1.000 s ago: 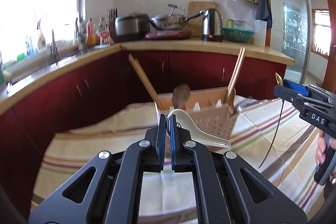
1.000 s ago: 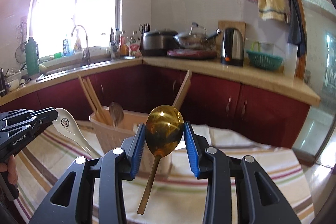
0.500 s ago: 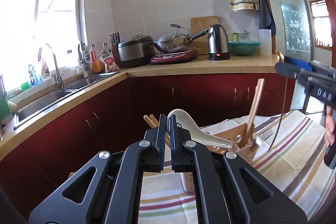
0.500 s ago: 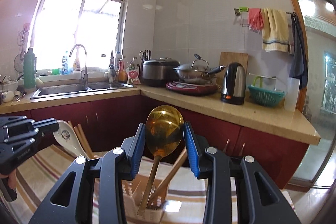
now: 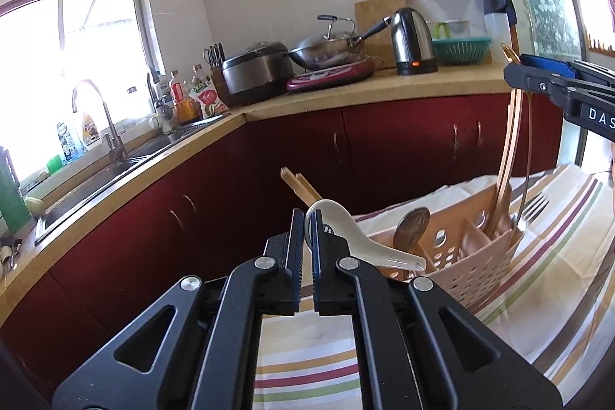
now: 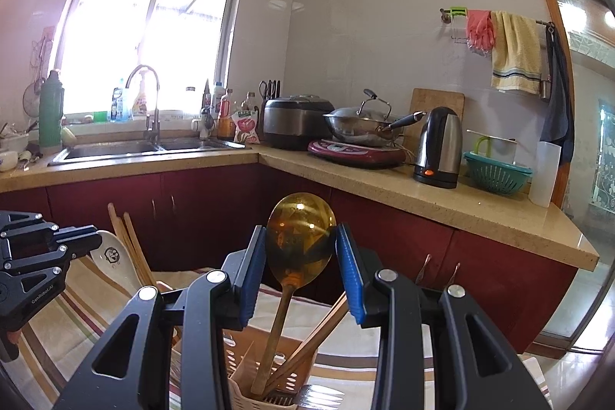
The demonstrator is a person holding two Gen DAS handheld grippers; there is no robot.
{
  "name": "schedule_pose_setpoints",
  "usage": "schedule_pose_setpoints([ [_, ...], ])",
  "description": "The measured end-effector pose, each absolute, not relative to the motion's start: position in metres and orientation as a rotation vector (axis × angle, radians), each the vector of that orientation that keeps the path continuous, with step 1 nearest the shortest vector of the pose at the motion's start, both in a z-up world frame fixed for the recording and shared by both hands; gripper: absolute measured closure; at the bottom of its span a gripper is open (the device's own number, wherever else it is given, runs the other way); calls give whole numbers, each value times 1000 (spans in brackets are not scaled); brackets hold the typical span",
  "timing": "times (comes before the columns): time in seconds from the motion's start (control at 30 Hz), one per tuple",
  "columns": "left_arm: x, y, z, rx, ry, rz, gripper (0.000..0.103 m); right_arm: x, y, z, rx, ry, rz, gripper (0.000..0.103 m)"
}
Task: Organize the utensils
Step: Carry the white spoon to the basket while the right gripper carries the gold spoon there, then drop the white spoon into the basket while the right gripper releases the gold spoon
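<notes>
I have the left tongs point(image 5: 306, 237) pinched narrow on the bowl of a white ceramic soup spoon point(image 5: 361, 241), its handle jutting out to the right, above the near end of the pale pink perforated plastic utensil caddy point(image 5: 480, 268). My right tongs point(image 6: 301, 279) grip the bowl of a gold metal spoon point(image 6: 300, 237) between their blue pads point(image 6: 349, 279); its handle hangs down into a compartment of the caddy point(image 6: 246, 387), beside leaning wooden chopsticks point(image 6: 307, 341). A dark wooden spoon point(image 5: 413, 225) and a steel fork point(image 5: 532, 206) also stand in the caddy.

The caddy sits on a worktop covered by a cream cloth with red, green and brown stripes point(image 5: 557, 279). Beyond it an L-shaped beige counter over dark red cabinet doors point(image 6: 480, 206) carries a steel double sink with a curved tap point(image 6: 148, 102), a grey rice cooker point(image 6: 296, 120), a lidded steel wok on a red induction plate point(image 6: 361, 125), a steel kettle point(image 6: 440, 148) and a teal colander point(image 6: 497, 173). A bright window point(image 6: 153, 33) sits above the sink; a yellow towel point(image 6: 515, 52) hangs on a wall rail.
</notes>
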State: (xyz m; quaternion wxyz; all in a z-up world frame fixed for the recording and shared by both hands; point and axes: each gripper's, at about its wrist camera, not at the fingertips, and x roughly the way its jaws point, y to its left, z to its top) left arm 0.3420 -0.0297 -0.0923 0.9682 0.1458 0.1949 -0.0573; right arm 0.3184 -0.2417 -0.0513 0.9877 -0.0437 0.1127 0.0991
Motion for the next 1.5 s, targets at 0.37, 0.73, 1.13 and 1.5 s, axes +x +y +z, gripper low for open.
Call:
schedule_pose_setpoints([
  [0.37,350,-36,-108,290,436,-151,85,321,-234,-81,-73,306,224,66],
  [0.73,347,-36,-114,242,442,-156,44,319,-235,-90,-48,341,231,63],
  [1.13,316,-24,-92,105,417,-134,16,271,-249,-63,26,308,190,38],
  [1.5,231,-21,-91,-6,438,-84,6,200,-251,-76,56,398,135,33],
])
